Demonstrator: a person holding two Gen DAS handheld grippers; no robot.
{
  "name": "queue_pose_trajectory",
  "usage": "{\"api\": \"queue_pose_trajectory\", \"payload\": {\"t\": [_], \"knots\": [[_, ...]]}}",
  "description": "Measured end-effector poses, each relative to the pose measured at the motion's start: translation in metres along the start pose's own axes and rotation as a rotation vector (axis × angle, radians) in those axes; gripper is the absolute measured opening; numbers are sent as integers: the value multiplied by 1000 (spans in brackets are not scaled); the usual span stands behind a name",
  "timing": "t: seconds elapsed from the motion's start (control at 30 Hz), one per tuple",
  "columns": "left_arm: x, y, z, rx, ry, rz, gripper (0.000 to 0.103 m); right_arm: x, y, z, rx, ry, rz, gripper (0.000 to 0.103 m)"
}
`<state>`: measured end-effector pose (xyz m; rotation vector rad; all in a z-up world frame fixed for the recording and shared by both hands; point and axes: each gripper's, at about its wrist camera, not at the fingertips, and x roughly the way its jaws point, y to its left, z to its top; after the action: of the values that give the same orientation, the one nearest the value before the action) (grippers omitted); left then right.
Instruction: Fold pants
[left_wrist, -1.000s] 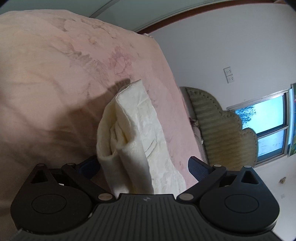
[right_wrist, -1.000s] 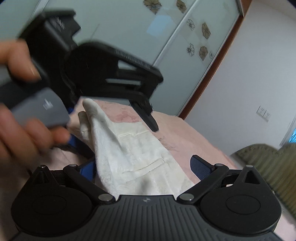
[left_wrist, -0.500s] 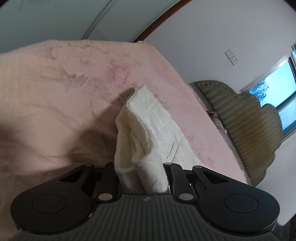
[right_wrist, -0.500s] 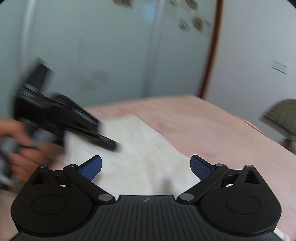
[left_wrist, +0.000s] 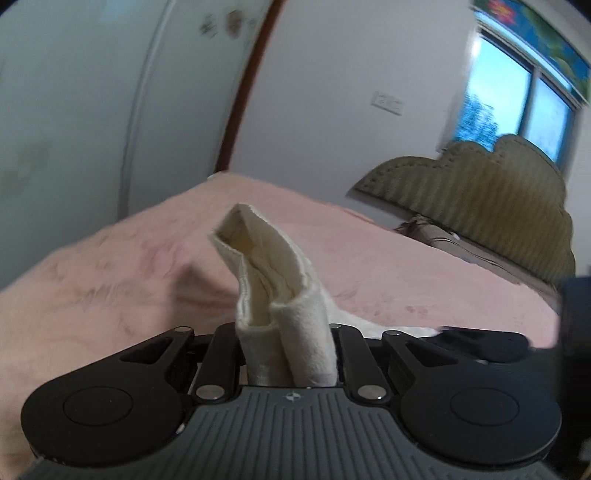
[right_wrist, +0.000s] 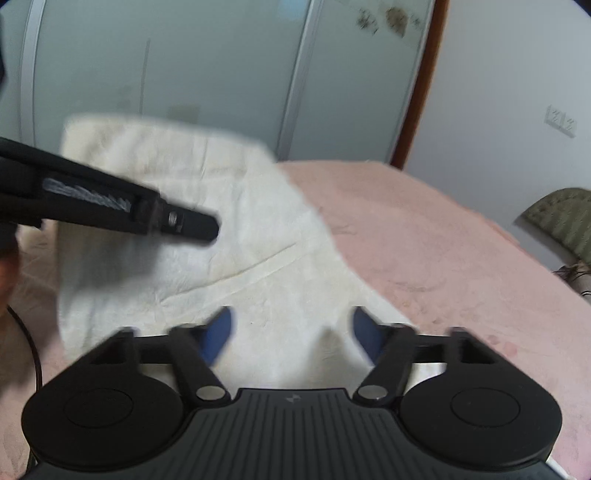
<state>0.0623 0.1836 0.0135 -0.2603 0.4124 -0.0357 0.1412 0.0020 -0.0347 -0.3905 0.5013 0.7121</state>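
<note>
Cream-white pants (right_wrist: 258, 236) lie on a pink bed cover (right_wrist: 443, 240). My left gripper (left_wrist: 290, 332) is shut on a folded edge of the pants (left_wrist: 266, 266), and its jaws are still closing. That edge stands up out of the fingers, lifted off the bed. Seen from the right wrist, the left gripper (right_wrist: 184, 221) reaches in from the left over the raised cloth. My right gripper (right_wrist: 291, 332) hovers low over the near part of the pants, jaws closing. Cloth lies between its blue pads (right_wrist: 218, 336), which stand apart. A dark part of the right gripper (left_wrist: 484, 343) shows in the left wrist view.
The pink cover (left_wrist: 406, 266) spreads to the right. An olive padded headboard (left_wrist: 480, 192) and a window (left_wrist: 517, 99) stand at the far right. Glass wardrobe doors (right_wrist: 221, 74) rise behind the bed. A hand (right_wrist: 7, 273) and a black cable (right_wrist: 29, 343) are at the left edge.
The left gripper shut on the folded edge, rolled upright and lifted it. The right gripper's jaws came from wide to about half as wide over the pants.
</note>
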Motion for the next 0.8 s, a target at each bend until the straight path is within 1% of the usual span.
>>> {"api": "queue_pose_trajectory", "payload": {"t": [0.07,0.2,0.27,0.4,0.57,0.63,0.8], "knots": [[-5,-20,-2,67,-21,-15,15,-9,0,-1,-6,-31,26,45],[-16,-52,-8,173,-52,-68,15,-36,-3,-9,-49,-133,19,44],[-23,-69,-12,224,-70,-91,15,-59,-7,-16,-47,-185,15,44],[-29,-108,-19,306,-95,-144,16,-93,-24,-32,-21,-251,2,44],[-23,-156,-31,358,-88,-230,17,-127,-59,-61,63,-283,-7,44],[-20,-177,-35,362,-76,-273,17,-150,-71,-74,98,-289,-16,44],[-6,-224,-49,365,-33,-372,20,-180,-105,-111,177,-282,-33,44]]}}
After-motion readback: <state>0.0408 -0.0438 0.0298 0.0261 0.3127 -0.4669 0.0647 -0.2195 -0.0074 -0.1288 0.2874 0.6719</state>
